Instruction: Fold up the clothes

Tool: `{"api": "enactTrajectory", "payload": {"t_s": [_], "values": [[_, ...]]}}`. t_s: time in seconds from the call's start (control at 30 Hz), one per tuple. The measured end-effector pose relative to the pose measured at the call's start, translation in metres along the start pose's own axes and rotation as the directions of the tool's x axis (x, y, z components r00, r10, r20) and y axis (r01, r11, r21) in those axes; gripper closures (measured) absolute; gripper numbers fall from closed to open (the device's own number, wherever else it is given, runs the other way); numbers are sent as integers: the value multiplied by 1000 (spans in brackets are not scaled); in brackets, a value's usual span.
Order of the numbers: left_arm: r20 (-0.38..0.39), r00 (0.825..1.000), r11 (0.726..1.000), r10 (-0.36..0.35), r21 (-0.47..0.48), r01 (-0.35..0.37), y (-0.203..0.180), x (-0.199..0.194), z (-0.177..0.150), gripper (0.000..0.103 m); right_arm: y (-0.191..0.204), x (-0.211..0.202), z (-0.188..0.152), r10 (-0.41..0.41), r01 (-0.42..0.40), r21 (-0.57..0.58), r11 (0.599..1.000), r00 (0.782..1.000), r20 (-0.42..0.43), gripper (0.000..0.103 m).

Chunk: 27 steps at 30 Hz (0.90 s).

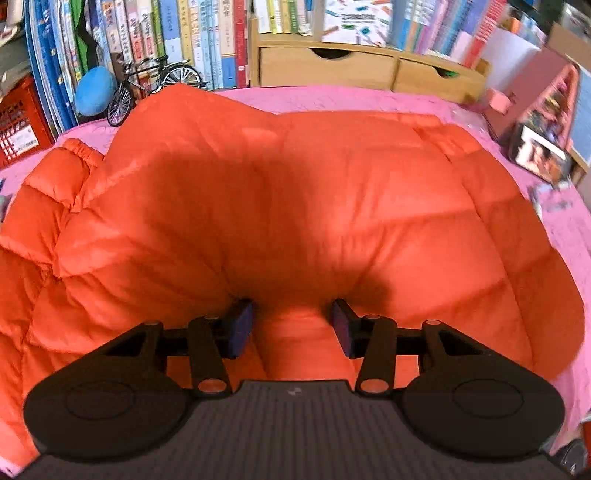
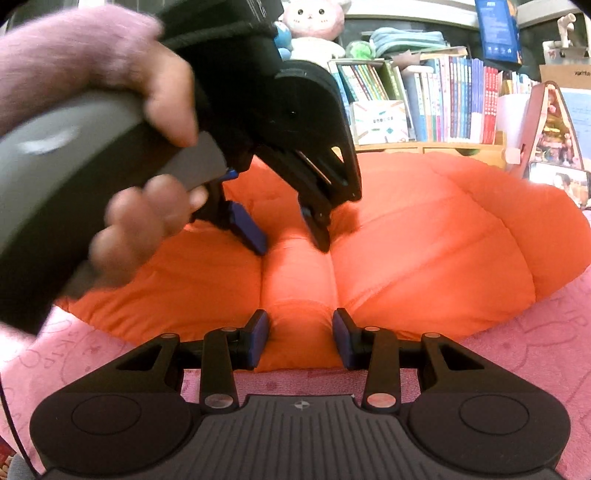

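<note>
Jacket (image 1: 295,206): bright orange, quilted in horizontal channels. Bench cover (image 2: 517,354): pink, faint cartoon line print with lettering. Both tools, left (image 1: 293,328) and right (image 2: 301,339): black bodies, blue finger pads (image 2: 258,338).

Books (image 1: 184,33) fill the top; toy bicycle (image 1: 147,88) upper left, wooden drawers (image 1: 328,66) centre, pink cloth (image 2: 517,354) below

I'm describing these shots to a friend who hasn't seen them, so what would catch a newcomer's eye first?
The bright orange puffer jacket fills the middle of both views, spread on a pink cloth. Both grippers straddle a raised fold of it with jaws open: the left gripper farther in, the right gripper at the near hem. Behind stand crowded bookshelves, with a small model bicycle at the left.
</note>
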<state>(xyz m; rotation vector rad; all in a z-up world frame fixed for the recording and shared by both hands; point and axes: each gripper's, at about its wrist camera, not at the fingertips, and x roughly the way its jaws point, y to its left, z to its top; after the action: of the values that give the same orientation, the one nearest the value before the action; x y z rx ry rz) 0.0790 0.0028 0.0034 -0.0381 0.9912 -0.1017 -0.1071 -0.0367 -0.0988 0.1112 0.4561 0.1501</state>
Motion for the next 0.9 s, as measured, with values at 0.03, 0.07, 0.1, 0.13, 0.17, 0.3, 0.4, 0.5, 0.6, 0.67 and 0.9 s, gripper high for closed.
{"api": "enactTrajectory", "payload": {"t_s": [0.03, 0.07, 0.1, 0.13, 0.17, 0.3, 0.4, 0.5, 0.6, 0.67, 0.9], "values": [[4, 1000, 1000, 1, -12, -1, 3, 3, 4, 57, -1, 0, 0, 2, -2, -1, 1000, 1000, 0, 64], [9, 1000, 1000, 2, -24, -2, 7, 7, 8, 57, -2, 1, -1, 3, -3, -2, 1000, 1000, 0, 64], [16, 1000, 999, 4, -34, -4, 11, 11, 13, 57, -3, 1, -2, 5, -5, -2, 1000, 1000, 0, 64], [23, 1000, 999, 7, -45, -6, 15, 15, 19, 57, -5, 1, -2, 7, -7, -2, 1000, 1000, 0, 64], [28, 1000, 998, 8, -55, -6, 19, 19, 24, 57, -5, 2, -2, 8, -8, -3, 1000, 1000, 0, 64], [29, 1000, 996, -3, -87, 5, 31, 38, 44, 57, -5, 3, -4, 12, -12, -7, 1000, 1000, 0, 64], [35, 999, 994, -7, -113, 11, 38, 54, 59, 57, -5, 3, -5, 14, -14, -11, 1000, 1000, 0, 64], [42, 999, 991, -5, -134, 10, 42, 72, 74, 56, -4, 3, -5, 15, -15, -16, 1000, 1000, 0, 64], [25, 1000, 990, -4, -140, 8, 40, 82, 86, 57, -6, 4, -5, 23, -23, -14, 1000, 1000, 1, 64], [4, 1000, 993, -10, -117, 10, 38, 78, 90, 57, -11, 1, -7, 35, -35, 24, 999, 999, 17, 64], [25, 991, 985, -128, -115, 130, 53, 25, 66, 58, -24, -13, 14, 60, -73, 140, 987, 993, 100, 63]]}}
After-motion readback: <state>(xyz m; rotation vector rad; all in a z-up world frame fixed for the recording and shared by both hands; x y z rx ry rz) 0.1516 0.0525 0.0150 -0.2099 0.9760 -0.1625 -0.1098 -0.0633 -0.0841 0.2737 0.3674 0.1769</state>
